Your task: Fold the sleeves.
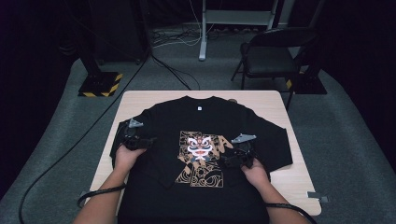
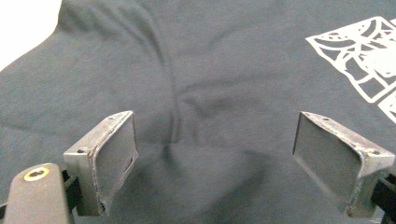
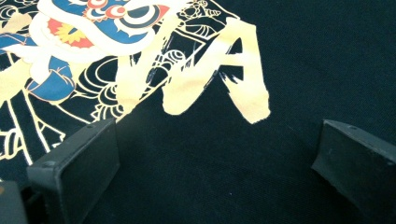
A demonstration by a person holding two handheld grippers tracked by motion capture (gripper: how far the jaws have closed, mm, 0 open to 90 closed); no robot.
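The black sweatshirt (image 1: 201,154) lies in the frame's middle on the tabletop (image 1: 289,182), left sleeve seemingly folded inward. The left gripper (image 1: 148,142) and right gripper (image 1: 231,161) both stand spread, empty; most folding remains.

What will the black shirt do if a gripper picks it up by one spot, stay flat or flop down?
The shirt would most likely flop: it is soft cloth, already creased between the jaws of the left gripper. It probably would not slide off easily, since so much of it lies on the table. It looks unlikely to break.
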